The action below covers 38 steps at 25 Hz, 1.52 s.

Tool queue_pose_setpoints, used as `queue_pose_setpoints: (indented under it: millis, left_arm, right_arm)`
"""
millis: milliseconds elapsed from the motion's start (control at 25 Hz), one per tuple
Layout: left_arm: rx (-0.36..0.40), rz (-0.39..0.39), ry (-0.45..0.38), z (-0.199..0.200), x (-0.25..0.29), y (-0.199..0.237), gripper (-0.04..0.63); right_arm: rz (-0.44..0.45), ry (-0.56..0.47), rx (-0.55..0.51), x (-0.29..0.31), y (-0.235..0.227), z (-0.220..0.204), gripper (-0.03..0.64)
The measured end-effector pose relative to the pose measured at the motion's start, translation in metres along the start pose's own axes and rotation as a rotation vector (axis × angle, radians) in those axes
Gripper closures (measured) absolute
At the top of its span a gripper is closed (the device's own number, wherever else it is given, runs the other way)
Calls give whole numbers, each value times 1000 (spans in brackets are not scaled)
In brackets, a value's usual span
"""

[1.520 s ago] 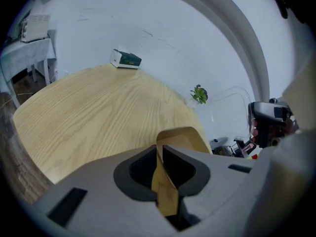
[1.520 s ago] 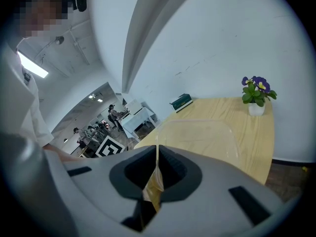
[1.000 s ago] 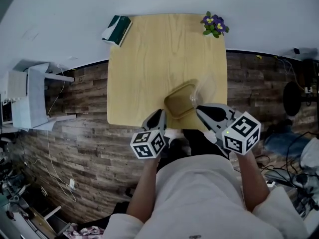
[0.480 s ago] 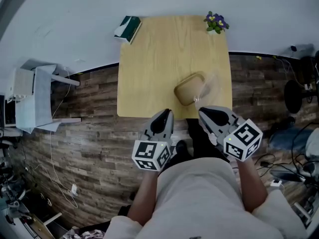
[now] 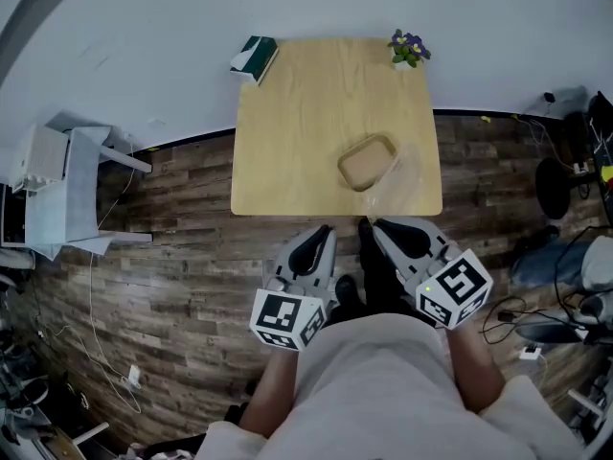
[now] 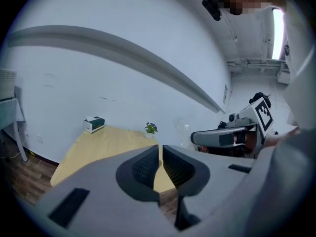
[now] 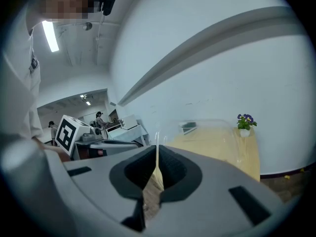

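Clear thin plastic lid [image 7: 210, 135]: right gripper [image 7: 157, 168] is pinching its rim; likely light, flexy, slippery. Left gripper [image 6: 160, 164] is sitting closed, empty.

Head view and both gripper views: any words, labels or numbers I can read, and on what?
No readable words anywhere.
Green and white box on the table: print too small to read.
Cubes on left gripper and right gripper: square black-and-white markers, no letters.
Clear lid in right gripper: no print.

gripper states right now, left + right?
Left gripper: closed, nothing between its jaws.
Right gripper: closed on the edge of the clear lid.
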<state>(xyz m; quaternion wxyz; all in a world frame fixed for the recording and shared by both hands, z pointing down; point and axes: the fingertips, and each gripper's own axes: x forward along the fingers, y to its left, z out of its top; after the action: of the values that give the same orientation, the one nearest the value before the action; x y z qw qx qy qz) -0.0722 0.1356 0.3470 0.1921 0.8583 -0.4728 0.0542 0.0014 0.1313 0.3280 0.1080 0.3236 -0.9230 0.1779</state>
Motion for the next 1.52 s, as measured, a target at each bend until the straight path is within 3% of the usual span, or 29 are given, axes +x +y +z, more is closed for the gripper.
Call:
queue_pose_setpoints:
  millis: [640, 1520]
  left_arm:
    - [51, -103, -53, 12, -27, -46, 569]
    - [101, -132, -58, 23, -18, -57, 589]
  right_arm:
    - [-84, -85, -18, -46, 28, 2, 595]
    - [-126, -98, -25, -51, 19, 11, 597]
